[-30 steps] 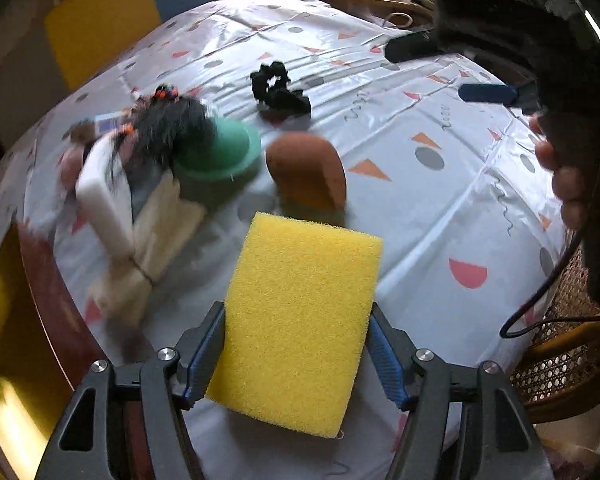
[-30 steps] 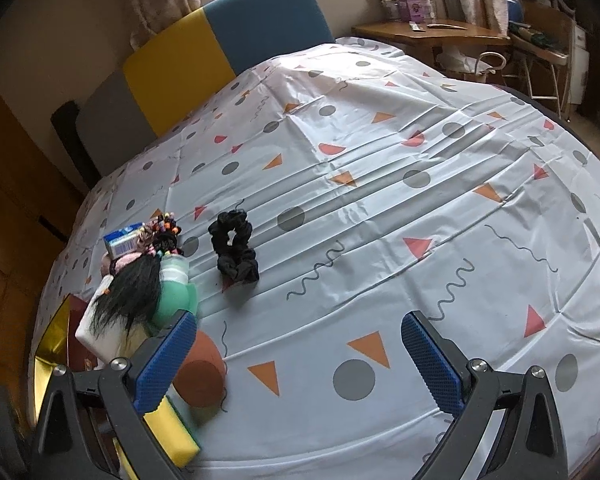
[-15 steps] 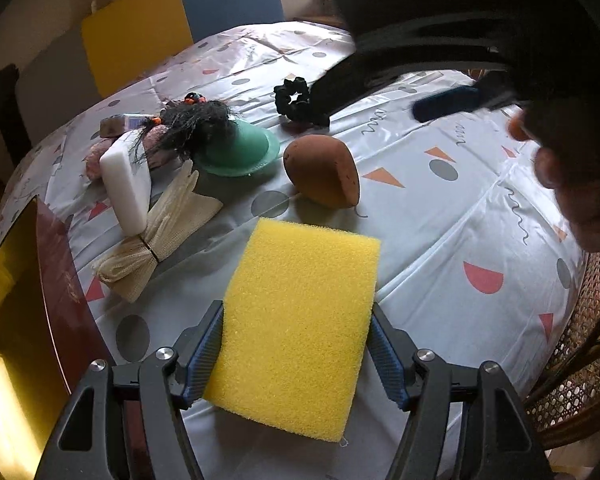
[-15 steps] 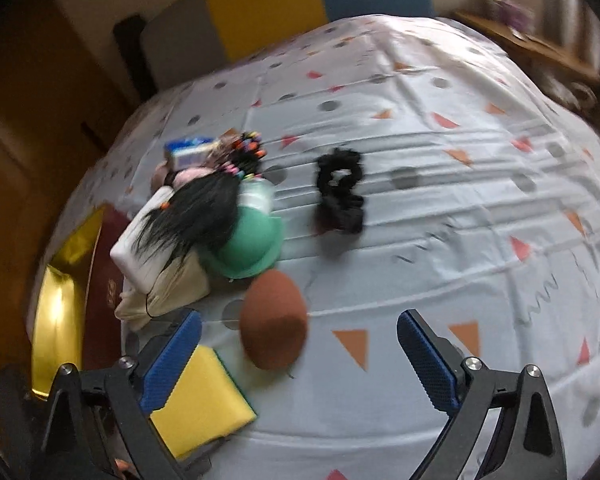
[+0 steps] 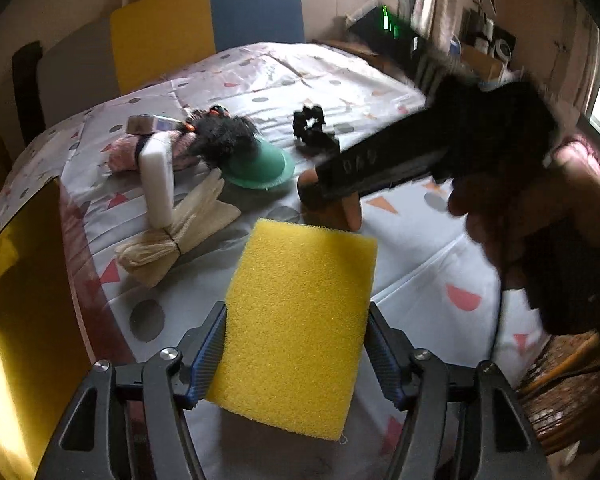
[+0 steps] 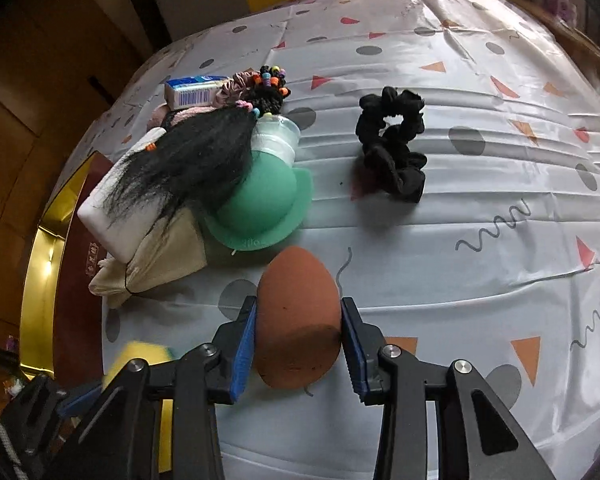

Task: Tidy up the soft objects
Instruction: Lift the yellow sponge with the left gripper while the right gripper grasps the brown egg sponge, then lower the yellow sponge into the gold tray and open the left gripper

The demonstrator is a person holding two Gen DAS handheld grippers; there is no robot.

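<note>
Little writing could be read: a barcode on the small blue-and-white packet point(image 6: 194, 92) near the tabletop's far left edge, faint raised letters on the rim of the green silicone dome point(image 6: 260, 204), too small to make out, and gold characters on the dark red box point(image 6: 82, 280) at the left edge, also illegible.

The left tongs point(image 5: 296, 354) held a yellow sponge point(image 5: 296, 320), a coarse, open-pored rectangular block, its long sides pressed between the ribbed blue pads above the near left part of the tabletop point(image 5: 420, 272).

The right tongs point(image 6: 298, 346) were closing on a brown egg-shaped makeup sponge point(image 6: 296, 312), matte and smooth, which lay on the tabletop's near part; both blue pads met its sides.

The tabletop wore a glossy, creased plastic cloth printed with triangles, dots and squiggles. Toward the left edge lay a heap: a white foam block point(image 6: 116, 208), a tied bundle of cream mesh cloth point(image 5: 176, 236), a tuft of black hair point(image 6: 188, 164) with bright beads, and a pink knitted piece point(image 5: 124, 152). A crinkled black fabric scrunchie point(image 6: 396, 144) lay apart, toward the middle.
</note>
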